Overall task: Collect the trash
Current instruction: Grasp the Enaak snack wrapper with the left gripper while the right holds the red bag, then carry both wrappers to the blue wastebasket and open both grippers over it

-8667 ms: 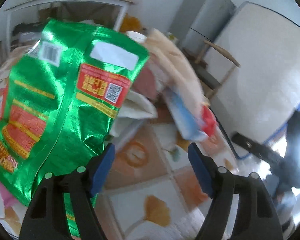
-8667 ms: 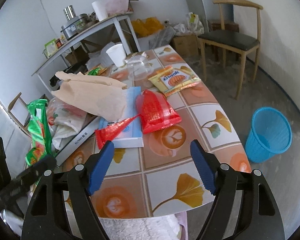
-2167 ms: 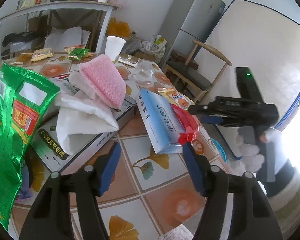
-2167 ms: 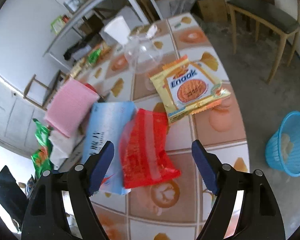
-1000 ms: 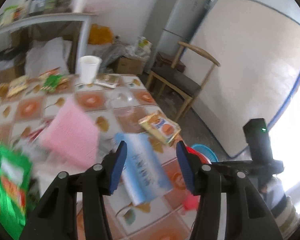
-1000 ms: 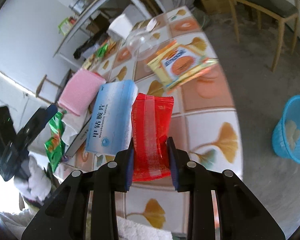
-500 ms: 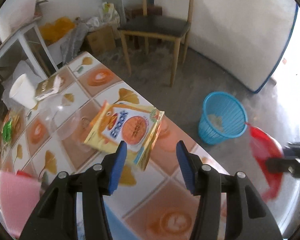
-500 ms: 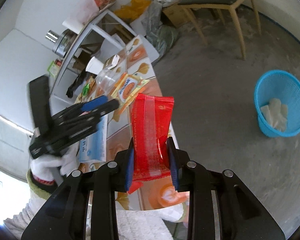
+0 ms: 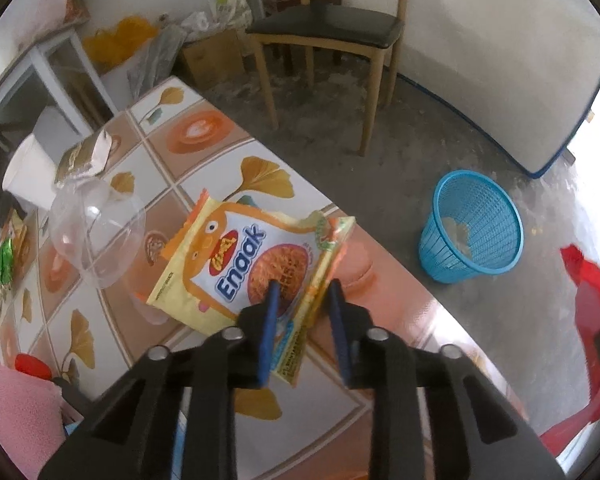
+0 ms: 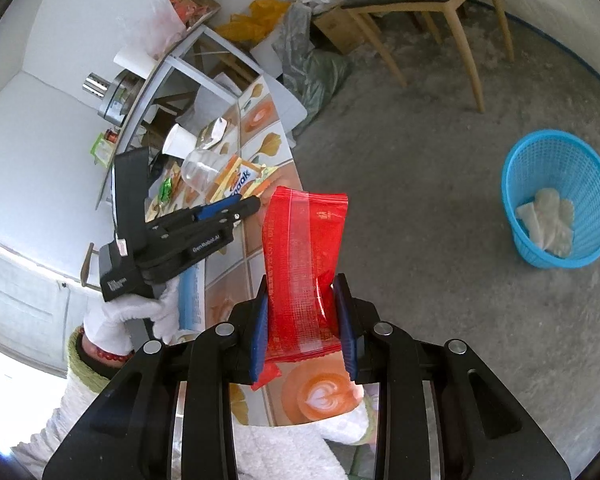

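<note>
The left gripper (image 9: 304, 300) has come down, its jaws closing around the yellow snack packet (image 9: 236, 264) at frame centre; the right gripper (image 10: 300, 308) stays clamped on the red wrapper (image 10: 300, 248).

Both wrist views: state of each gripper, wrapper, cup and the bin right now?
left gripper: jaws closing over the wrapper's edge
yellow Enaak wrapper: flat on table
right gripper: shut on red wrapper
red wrapper: held upright, off the table
clear plastic cup: tipped on its side
blue bin: upright, white trash inside
</note>
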Tool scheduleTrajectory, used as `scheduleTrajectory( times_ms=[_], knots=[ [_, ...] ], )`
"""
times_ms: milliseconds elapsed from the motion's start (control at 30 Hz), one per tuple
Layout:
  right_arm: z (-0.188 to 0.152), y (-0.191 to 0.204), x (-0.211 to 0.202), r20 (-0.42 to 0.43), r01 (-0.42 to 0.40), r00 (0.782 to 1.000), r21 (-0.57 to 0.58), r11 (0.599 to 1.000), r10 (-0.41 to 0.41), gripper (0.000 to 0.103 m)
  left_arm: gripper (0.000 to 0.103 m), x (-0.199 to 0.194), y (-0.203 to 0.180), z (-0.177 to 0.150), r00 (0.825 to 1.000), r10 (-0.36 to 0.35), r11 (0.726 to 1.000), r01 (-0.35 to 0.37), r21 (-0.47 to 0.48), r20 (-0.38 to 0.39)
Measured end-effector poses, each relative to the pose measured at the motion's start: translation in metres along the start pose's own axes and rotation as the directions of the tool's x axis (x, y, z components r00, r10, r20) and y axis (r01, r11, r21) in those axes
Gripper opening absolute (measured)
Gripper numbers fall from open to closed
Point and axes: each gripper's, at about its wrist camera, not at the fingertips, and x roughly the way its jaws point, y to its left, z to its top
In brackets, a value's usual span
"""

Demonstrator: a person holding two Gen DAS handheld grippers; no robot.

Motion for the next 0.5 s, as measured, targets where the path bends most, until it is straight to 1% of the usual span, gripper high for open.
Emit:
scheduleTrajectory(
  times_ms=[67,133,333,500],
  knots=[
    [0.000,0.001,-0.001,0.003,-0.003,1.000,0.002,1.000,0.003,0.028,0.014,-0.001,-0.004,0.001,1.000,0.011,1.000,-0.011,0.015,0.005],
    [0.000,0.002,-0.002,0.005,-0.002,1.000,-0.001,1.000,0.002,0.028,0.006,-0.004,-0.003,0.002,1.000,0.022,1.000,-0.022,0.009,0.013],
    [-0.001,0.007,-0.008,0.017,0.002,1.000,-0.009,1.000,-0.002,0.028,0.003,-0.026,0.007,0.004,0.997,0.025,0.999,-0.022,-0.047,0.070],
    [0.001,0.009,-0.010,0.024,-0.006,1.000,-0.006,1.000,0.006,0.028,0.003,-0.051,0.015,0.004,0.990,0.032,0.997,-0.021,-0.079,0.141]
  ],
)
